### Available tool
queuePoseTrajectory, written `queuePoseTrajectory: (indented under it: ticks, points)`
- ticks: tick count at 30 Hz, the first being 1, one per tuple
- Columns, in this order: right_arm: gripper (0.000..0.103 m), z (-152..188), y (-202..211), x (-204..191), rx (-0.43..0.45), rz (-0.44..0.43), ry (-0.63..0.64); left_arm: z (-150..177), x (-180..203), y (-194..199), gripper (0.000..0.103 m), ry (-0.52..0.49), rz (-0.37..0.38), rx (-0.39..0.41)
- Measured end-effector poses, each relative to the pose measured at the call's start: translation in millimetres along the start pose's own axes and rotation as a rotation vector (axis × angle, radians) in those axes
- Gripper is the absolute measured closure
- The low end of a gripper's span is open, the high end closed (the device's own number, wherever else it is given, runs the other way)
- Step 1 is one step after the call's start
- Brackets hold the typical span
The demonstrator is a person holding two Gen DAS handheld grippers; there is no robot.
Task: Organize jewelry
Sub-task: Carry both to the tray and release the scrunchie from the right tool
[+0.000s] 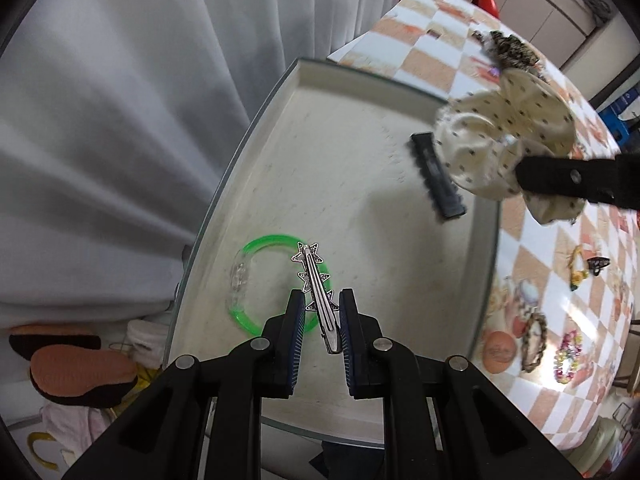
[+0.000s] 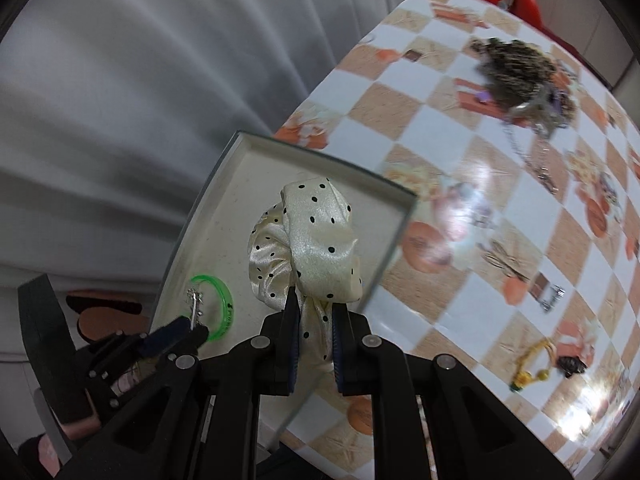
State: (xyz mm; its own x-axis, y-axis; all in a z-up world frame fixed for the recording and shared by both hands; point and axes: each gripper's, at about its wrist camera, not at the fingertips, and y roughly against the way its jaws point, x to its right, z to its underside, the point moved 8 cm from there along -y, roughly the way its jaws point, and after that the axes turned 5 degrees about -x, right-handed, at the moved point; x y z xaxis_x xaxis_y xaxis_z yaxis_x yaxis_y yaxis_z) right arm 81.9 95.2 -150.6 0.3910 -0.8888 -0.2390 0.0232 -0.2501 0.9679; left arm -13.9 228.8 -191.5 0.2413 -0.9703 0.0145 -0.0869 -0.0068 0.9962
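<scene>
Silver metal hair clip (image 1: 318, 296), slim and bar-shaped, trimmed with small rhinestone stars; its long axis runs between the pads of the left tool (image 1: 319, 312), the starred end pointing away toward the far side of the tray. The pads stand narrowly apart and close on the plain near end of the clip, which hangs above the tray floor. Directly beneath the clip lies a translucent green plastic bangle (image 1: 256, 280), round, with a clear faceted section on its left side, flat on the tray near the left rim.

Cream satin scrunchie (image 2: 312, 248), glossy, gathered in soft folds and dotted with small black spots, pinched at its lower edge by the right tool (image 2: 314, 312), whose pads are nearly together on the fabric; it is carried above the right half of the tray. In the left wrist view a black toothed hair comb (image 1: 438, 174) is seen under the scrunchie.

Shallow rectangular tray (image 1: 304, 80), off-white with a low raised rim, rests at the left edge of the surface (image 2: 500, 200), which is covered in glossy orange-and-white checked oilcloth. Further pieces lie on the cloth to the right: a dark patterned scrunchie (image 2: 516, 68) far, a yellow beaded bracelet (image 2: 532, 364) near.
</scene>
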Motion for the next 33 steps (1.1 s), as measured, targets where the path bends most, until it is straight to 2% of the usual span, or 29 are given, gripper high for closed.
queuePoseTrajectory:
  ticks: [7,15,19,21,23,28,33]
  points:
    - [0.088,-11.4,-40.6,-19.7,-0.062,-0.013,0.022,4.9,-4.9,-19.6,0.081,-0.006,-0.03,-0.018]
    - [0.088,-4.9,-72.9,-22.5,-0.117,0.016,0.024,9.3,-3.7,-30.9,0.081,-0.023,-0.058,-0.013]
    - [0.084,-1.3,-86.5,-20.2,-0.149,0.022,0.012,7.8,0.7,-30.7,0.08,-0.048,-0.077,-0.009]
    - [0.081,0.0,-89.3,-19.9,-0.154,0.029,0.012,6.1,3.3,-30.7,0.08,-0.053,-0.082,-0.012]
    - [0.067,-0.1,-89.6,-21.9,-0.157,0.026,0.013,6.6,4.3,-29.6,0.08,-0.054,-0.087,-0.017]
    - [0.045,-2.9,-73.0,-24.4,-0.124,0.001,0.016,7.0,11.6,-28.6,0.08,-0.052,-0.095,-0.032]
    - [0.04,-3.5,-54.2,-19.9,-0.088,-0.024,-0.007,-1.0,13.9,-25.8,0.08,-0.061,-0.109,-0.03]
